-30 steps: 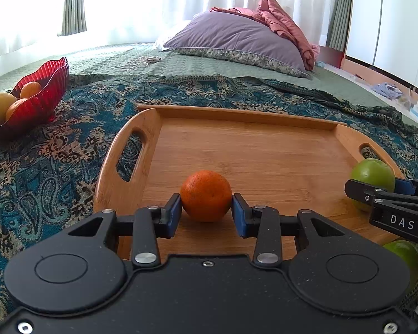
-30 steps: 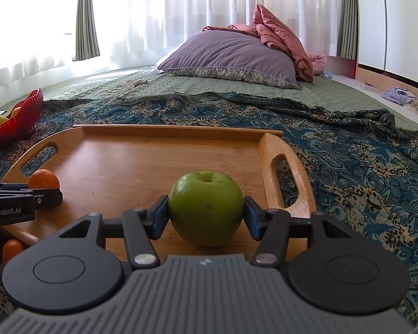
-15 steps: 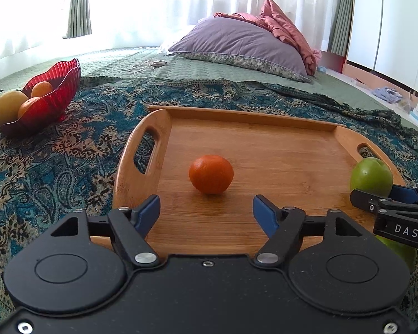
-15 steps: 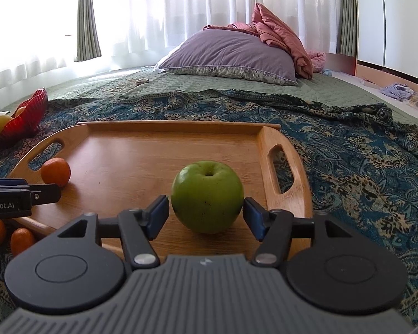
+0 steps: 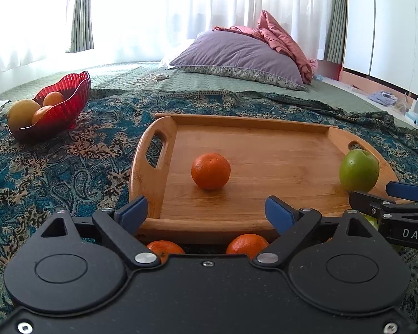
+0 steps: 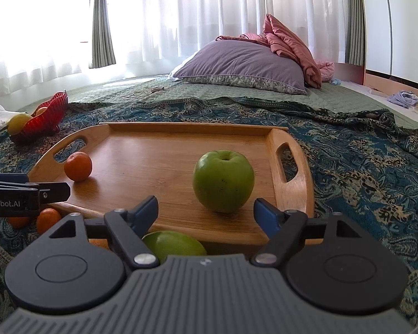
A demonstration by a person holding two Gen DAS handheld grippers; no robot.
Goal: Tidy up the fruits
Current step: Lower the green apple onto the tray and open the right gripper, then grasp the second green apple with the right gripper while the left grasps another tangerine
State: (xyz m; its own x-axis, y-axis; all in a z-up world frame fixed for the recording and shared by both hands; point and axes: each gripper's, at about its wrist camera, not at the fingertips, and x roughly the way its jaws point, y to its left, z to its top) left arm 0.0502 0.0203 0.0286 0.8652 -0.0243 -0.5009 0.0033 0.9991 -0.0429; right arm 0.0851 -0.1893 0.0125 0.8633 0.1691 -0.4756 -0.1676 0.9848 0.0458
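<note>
Tray [image 5: 264, 224]: landmark for everything below; wooden, two handles, lying on the patterned bedspread [image 5: 69, 167].
Left gripper [image 5: 206, 211]: my jaws have just been opening and stand wide apart, nothing between the pads, at the tray's near edge.
Orange [image 5: 211, 171]: sits free on the tray floor toward its left handle, clear of my left pads.
Right gripper [image 6: 206, 208]: jaws have just been opening too, apart and empty, at the tray's near edge.
Green apple [image 6: 223, 181]: rests upright on the tray near its right handle, just ahead of my right pads, not touched.
Loose fruit: two oranges [image 5: 248, 246] and another green apple [image 6: 174, 245] lie just outside the tray's near rim, under my grippers.
Step as I judge it: release and back off, then fetch the next pieces.
Doing it well: I draw both grippers straight back without brushing the round fruit, which I expect rolls easily on smooth wood, then dip below the rim for the loose pieces.
</note>
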